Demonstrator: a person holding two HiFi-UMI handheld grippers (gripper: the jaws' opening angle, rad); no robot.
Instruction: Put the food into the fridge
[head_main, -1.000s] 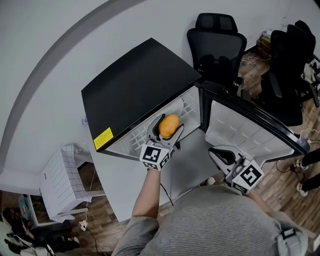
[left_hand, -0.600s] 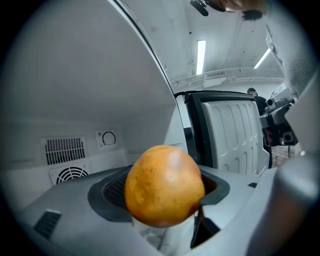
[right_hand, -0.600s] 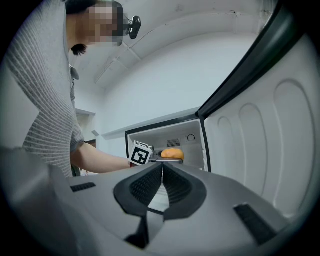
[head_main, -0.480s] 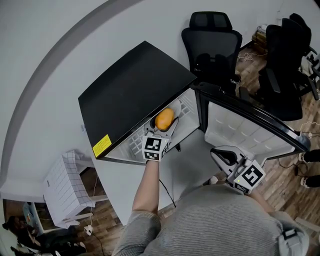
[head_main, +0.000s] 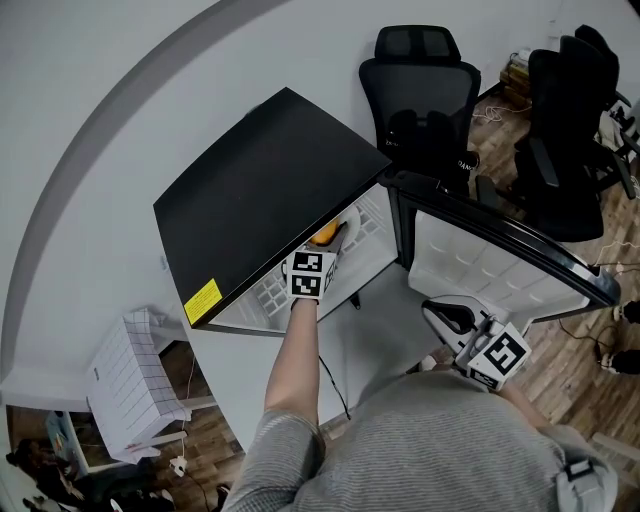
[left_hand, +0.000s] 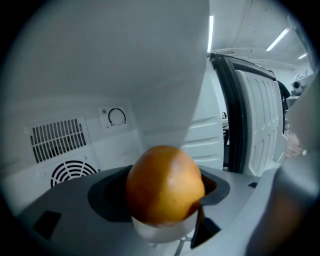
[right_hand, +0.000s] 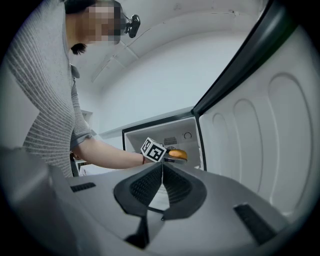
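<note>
Fruit (left_hand: 165, 180) in left gripper (left_hand: 164, 197), seemingly upright

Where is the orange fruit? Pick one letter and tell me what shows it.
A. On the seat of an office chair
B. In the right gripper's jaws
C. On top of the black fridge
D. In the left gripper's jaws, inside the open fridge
D: the left gripper view shows the orange fruit clamped between the jaws of the left gripper, with the fridge back wall and vents right behind it.
</note>
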